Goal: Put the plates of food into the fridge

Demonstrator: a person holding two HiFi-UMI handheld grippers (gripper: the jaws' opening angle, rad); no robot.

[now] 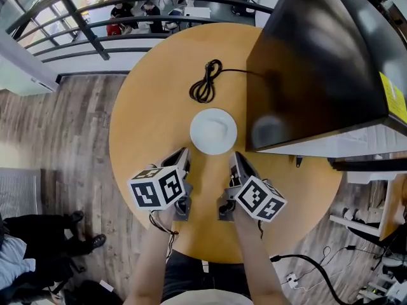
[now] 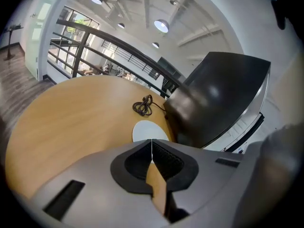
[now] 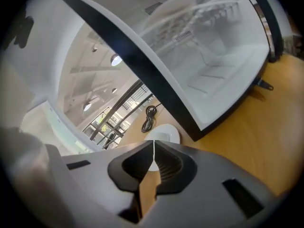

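The plate [image 1: 213, 131] lies just ahead, midway between the left gripper [image 1: 183, 159] and the right gripper [image 1: 237, 162] (both pinched together, empty). The fridge [image 1: 318, 62] stands to its right.

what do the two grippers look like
Both the left gripper and right gripper are grey, wedge-shaped bodies, each topped with a white cube printed with black square markers. Their fingers are grey shells lined with black ribbed pads. A thin dark cable hangs under the left one. No sleeves show.
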